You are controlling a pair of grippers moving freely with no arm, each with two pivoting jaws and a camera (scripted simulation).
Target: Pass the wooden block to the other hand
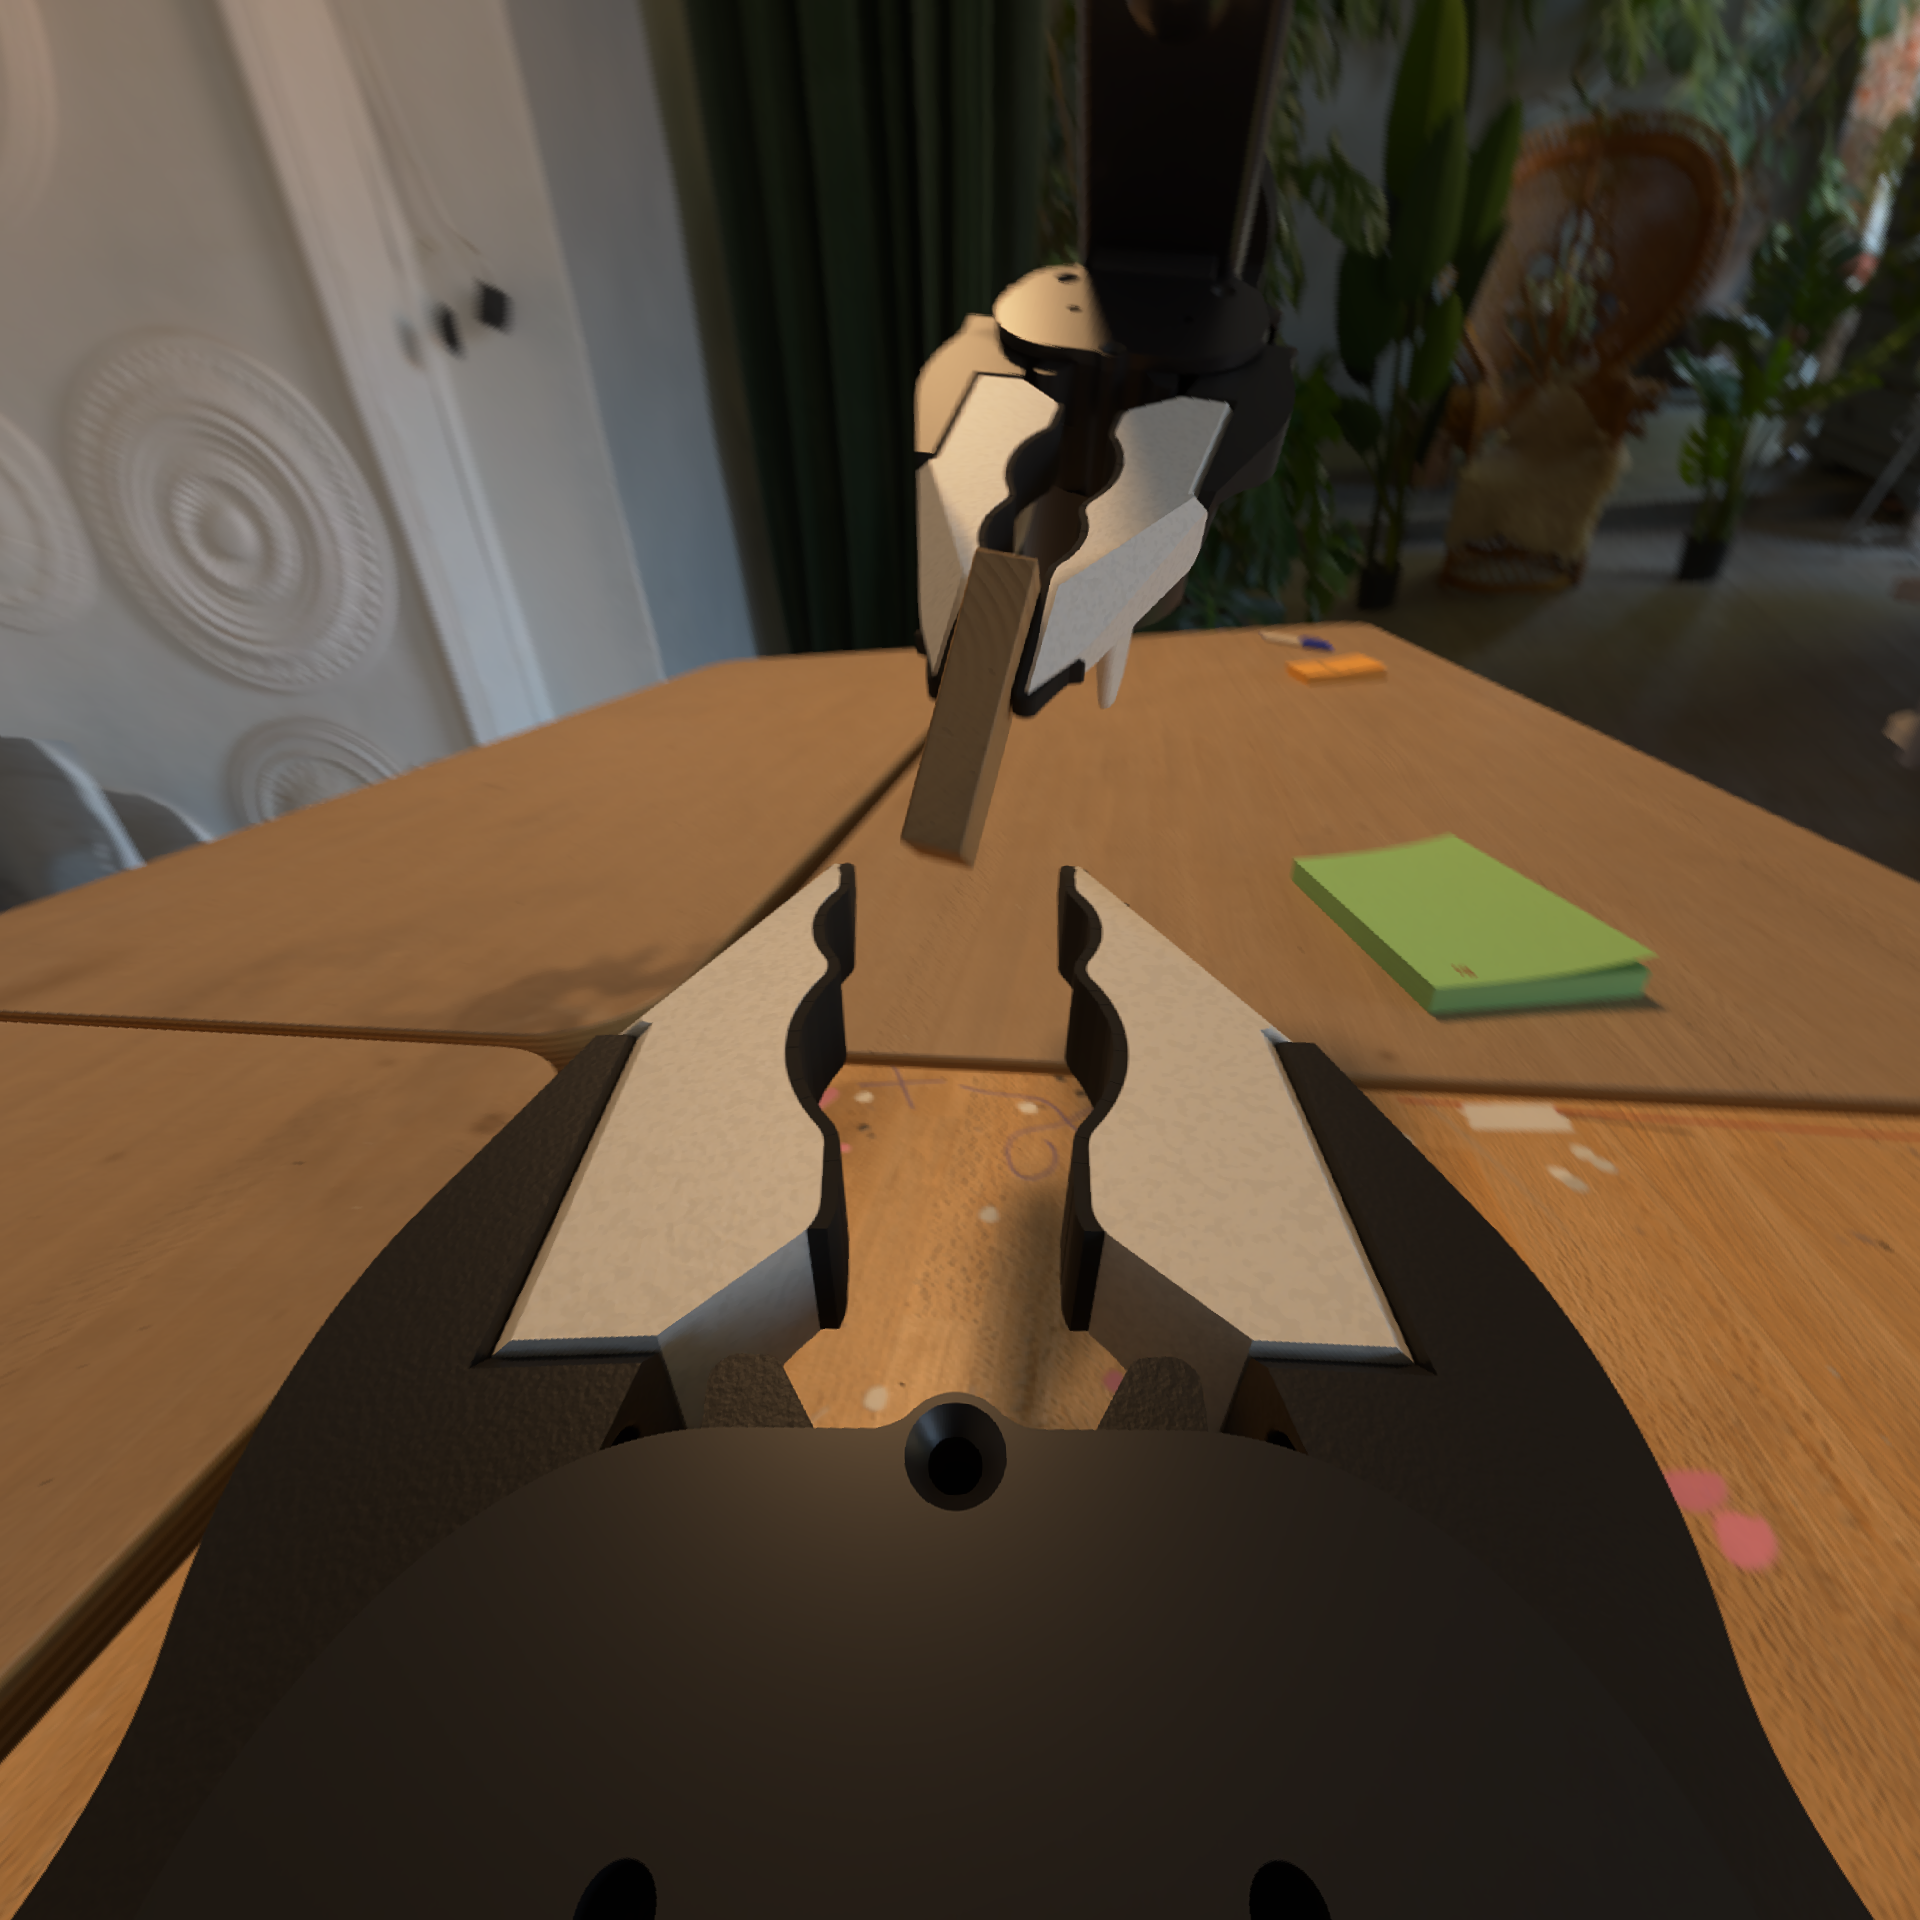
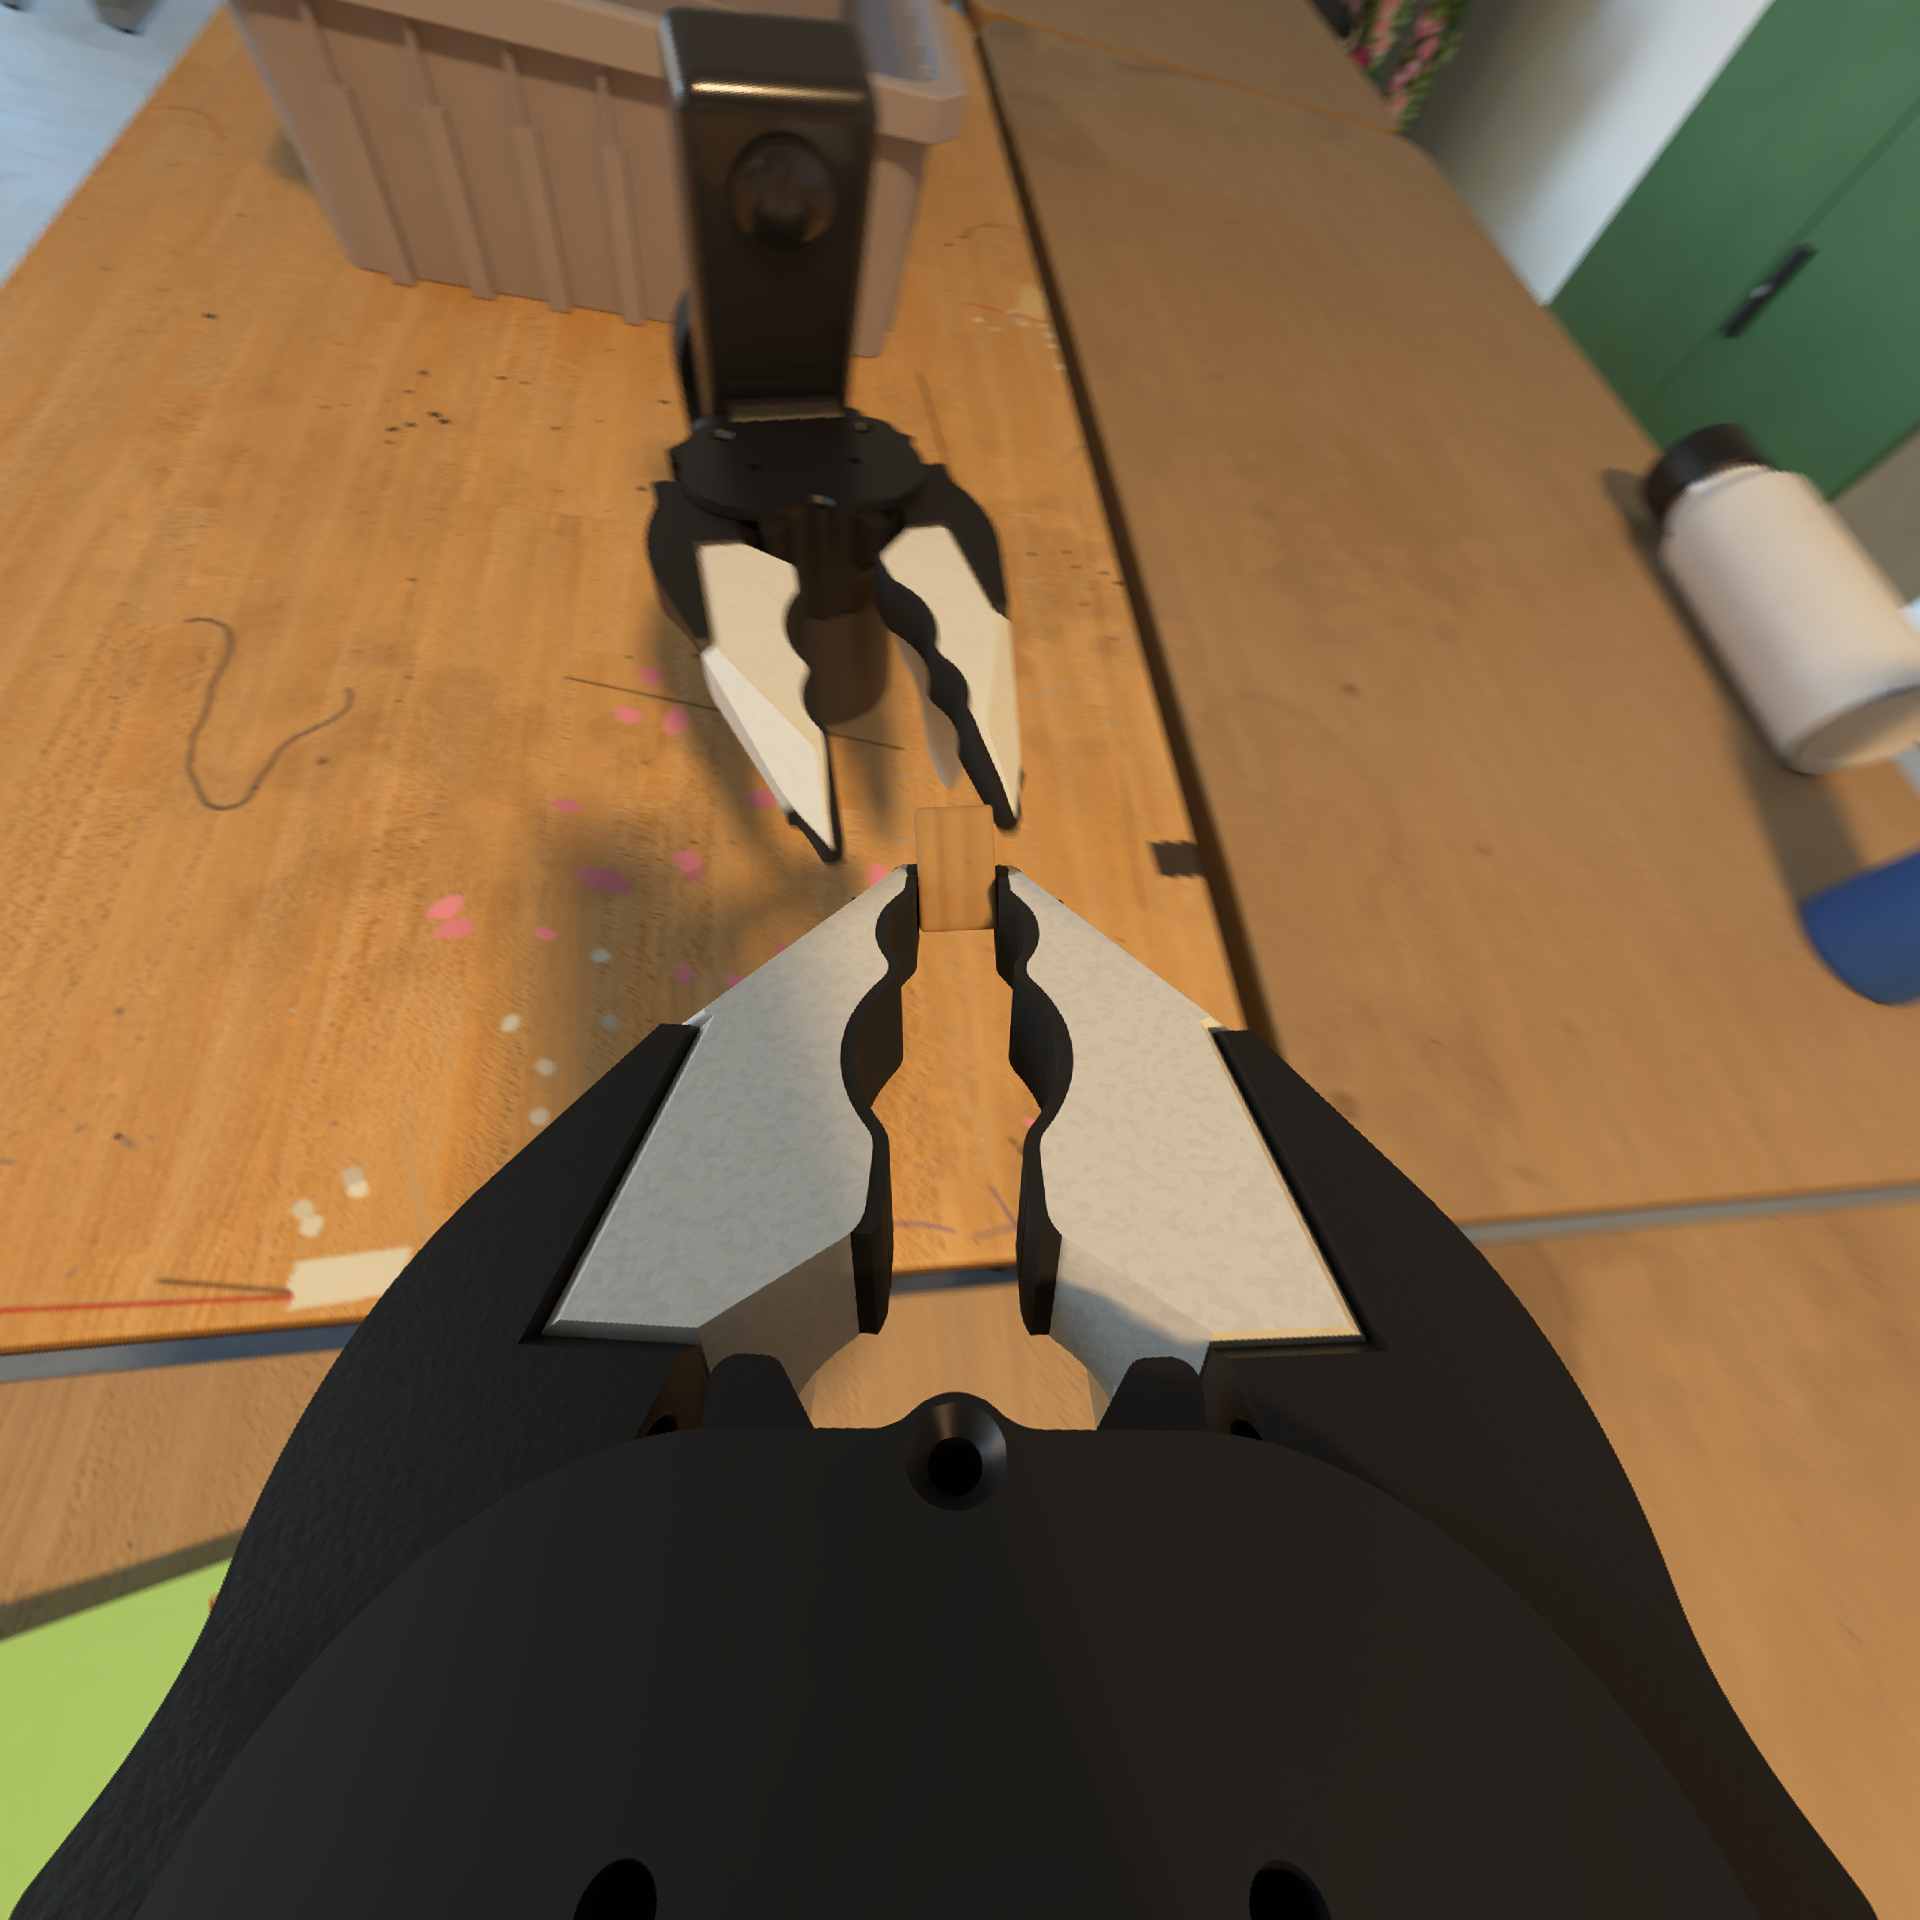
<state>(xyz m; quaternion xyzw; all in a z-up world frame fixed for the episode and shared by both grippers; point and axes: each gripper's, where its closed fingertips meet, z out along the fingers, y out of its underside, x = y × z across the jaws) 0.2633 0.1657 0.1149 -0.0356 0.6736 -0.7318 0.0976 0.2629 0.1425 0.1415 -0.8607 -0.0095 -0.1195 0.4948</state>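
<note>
Wooden block [image 1: 971, 717] | pinched by right claw [image 2: 956, 883] | left claw [image 1: 956, 883] spread

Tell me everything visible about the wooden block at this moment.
The wooden block is a slim, pale, plain-grained rectangular bar. It hangs tilted in the air above the table, its upper end clamped between the right gripper fingertips. Its lower end is free, just ahead of the open left gripper, which does not touch it.

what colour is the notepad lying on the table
Light green notepad, flat on the wooden table; it shows best in the left wrist view.
</note>
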